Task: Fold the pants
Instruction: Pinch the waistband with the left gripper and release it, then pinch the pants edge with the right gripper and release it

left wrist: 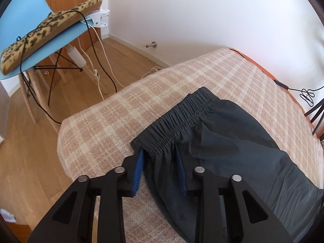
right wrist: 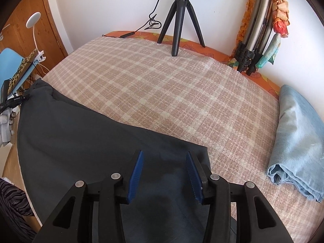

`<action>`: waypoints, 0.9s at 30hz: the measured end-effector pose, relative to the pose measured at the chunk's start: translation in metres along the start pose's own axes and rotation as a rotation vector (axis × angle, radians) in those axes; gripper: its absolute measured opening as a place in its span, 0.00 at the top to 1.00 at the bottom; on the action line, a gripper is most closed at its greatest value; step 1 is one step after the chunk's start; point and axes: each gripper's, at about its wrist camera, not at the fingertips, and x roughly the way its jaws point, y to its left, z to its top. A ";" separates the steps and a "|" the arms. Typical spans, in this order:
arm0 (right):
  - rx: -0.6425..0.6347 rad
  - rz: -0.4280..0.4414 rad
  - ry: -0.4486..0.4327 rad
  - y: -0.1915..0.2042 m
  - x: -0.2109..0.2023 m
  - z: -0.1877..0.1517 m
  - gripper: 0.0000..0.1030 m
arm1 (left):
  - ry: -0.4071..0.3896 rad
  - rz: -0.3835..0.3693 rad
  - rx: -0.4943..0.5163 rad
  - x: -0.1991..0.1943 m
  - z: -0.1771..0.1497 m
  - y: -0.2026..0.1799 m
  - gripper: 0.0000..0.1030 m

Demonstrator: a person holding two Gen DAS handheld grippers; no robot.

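Note:
Dark grey pants (left wrist: 222, 141) lie flat on the plaid blanket (left wrist: 113, 121); the elastic waistband (left wrist: 176, 117) is near the bed's corner. My left gripper (left wrist: 160, 154) points down at the near waistband corner. Cloth fills the gap between its blue pads (left wrist: 137, 174), and the jaws stand partly apart. In the right wrist view the pants (right wrist: 81, 133) stretch to the left. My right gripper (right wrist: 164, 154) hovers open just over the leg end, near the hem (right wrist: 200, 149), with nothing pinched.
A blue chair (left wrist: 60, 34) with a leopard cushion (left wrist: 46, 30) and hanging cables stands left of the bed. On the bed's far side stands a small black tripod (right wrist: 180, 20). A folded light blue cloth (right wrist: 295, 141) lies at the right, and folded stand legs (right wrist: 255, 30) lean on the wall.

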 end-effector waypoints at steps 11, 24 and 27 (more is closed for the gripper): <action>0.253 0.129 -0.075 -0.080 -0.017 0.007 0.40 | -0.144 0.135 0.094 -0.049 0.005 0.005 0.45; 0.134 0.113 -0.111 -0.043 -0.011 0.009 1.00 | -0.019 0.057 0.249 -0.011 -0.015 -0.046 0.45; 0.161 0.029 -0.081 -0.057 -0.005 0.015 1.00 | -0.020 0.073 0.203 -0.002 -0.020 -0.035 0.41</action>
